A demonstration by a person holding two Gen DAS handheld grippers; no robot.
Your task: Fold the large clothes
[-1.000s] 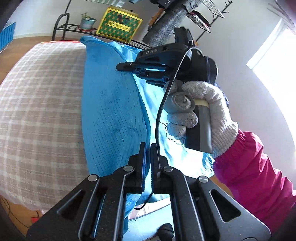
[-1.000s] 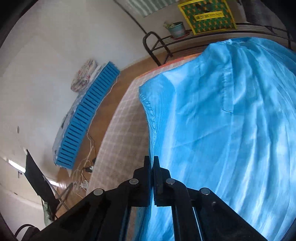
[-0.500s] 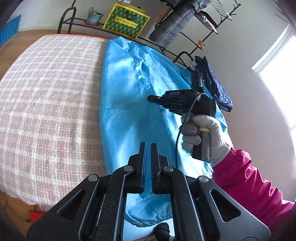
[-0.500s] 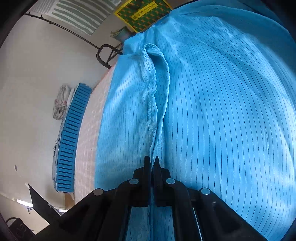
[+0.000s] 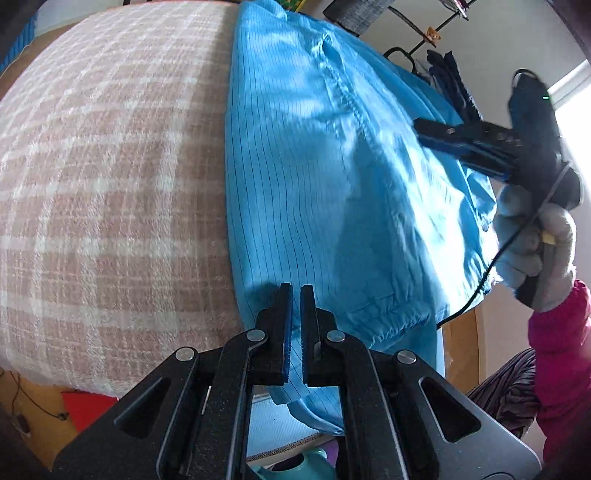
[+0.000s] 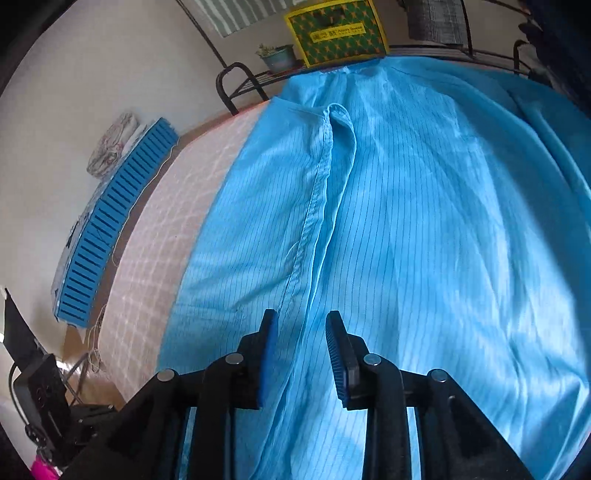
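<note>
1. A large bright-blue garment of thin pinstriped fabric [image 5: 317, 192] lies spread along the right half of a surface covered by a pink-and-white checked blanket [image 5: 110, 177]. Its near hem, gathered with elastic, hangs over the surface's front edge.
2. A long stitched seam [image 6: 314, 206] runs lengthwise down the garment, with a raised fold of cloth just beside it that ends in a small loop at the far end.
3. The left gripper [image 5: 294, 295], black with blue-lined pads, sits low over the garment's near left corner. Its jaws stand almost together, with only a narrow slit between them; whether cloth is caught in the slit cannot be told from the left wrist view.
4. The right gripper [image 6: 302, 325] is parted wide, its two fingers straddling the seam and fold without pinching them; blue cloth shows plainly in the gap.
5. In the left wrist view the right gripper [image 5: 424, 127] appears at the right, its fingers reaching over the garment's right side, held by a hand in a white knitted glove [image 5: 535, 251] with a magenta sleeve [image 5: 561, 354] below it.
6. Beyond the far end of the surface stand a black metal rack [image 6: 236, 85], a yellow-and-green patterned box [image 6: 336, 33] and a small potted plant [image 6: 277, 57].
7. A blue slatted panel [image 6: 114, 218] leans along the pale wall at the left.
</note>
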